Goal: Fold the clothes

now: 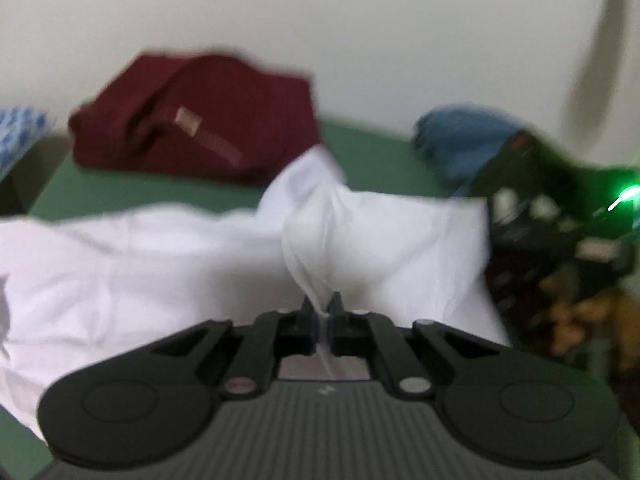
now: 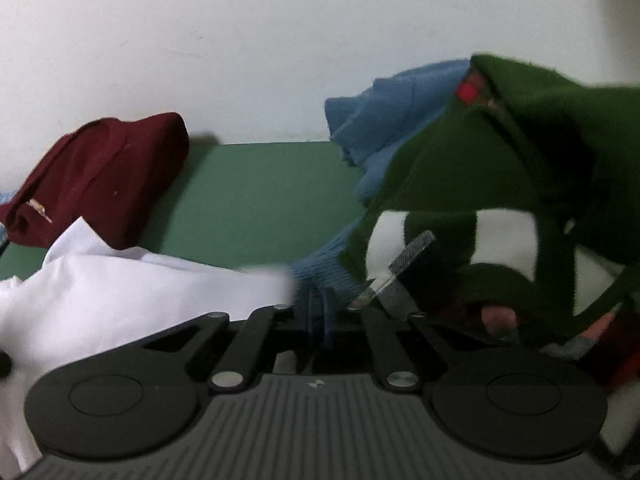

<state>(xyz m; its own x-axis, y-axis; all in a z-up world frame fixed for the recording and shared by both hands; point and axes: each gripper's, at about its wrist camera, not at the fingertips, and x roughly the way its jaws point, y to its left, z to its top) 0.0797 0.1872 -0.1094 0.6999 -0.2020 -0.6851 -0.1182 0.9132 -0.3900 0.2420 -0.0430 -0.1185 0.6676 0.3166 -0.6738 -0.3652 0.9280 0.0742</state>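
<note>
White shirt (image 1: 180,264) spread across green desk (image 1: 132,188), one pleat pinched tight in left gripper (image 1: 322,312) at 6 o'clock. Maroon garment (image 1: 208,120) folded at 11 o'clock (against the wall). Right gripper (image 2: 318,300) clenched, fingers together; whether on shirt edge or blue knit (image 2: 384,120) cannot tell. Dark green garment (image 2: 520,140) heaped at 2 o'clock.

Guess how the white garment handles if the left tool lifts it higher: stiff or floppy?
Likely floppy: the white garment gathers into a narrow ridge where the left tool pinches it, and sags either side. Probably light, thin fabric. Expect it to drape and drag across the green table, not hold shape.
</note>
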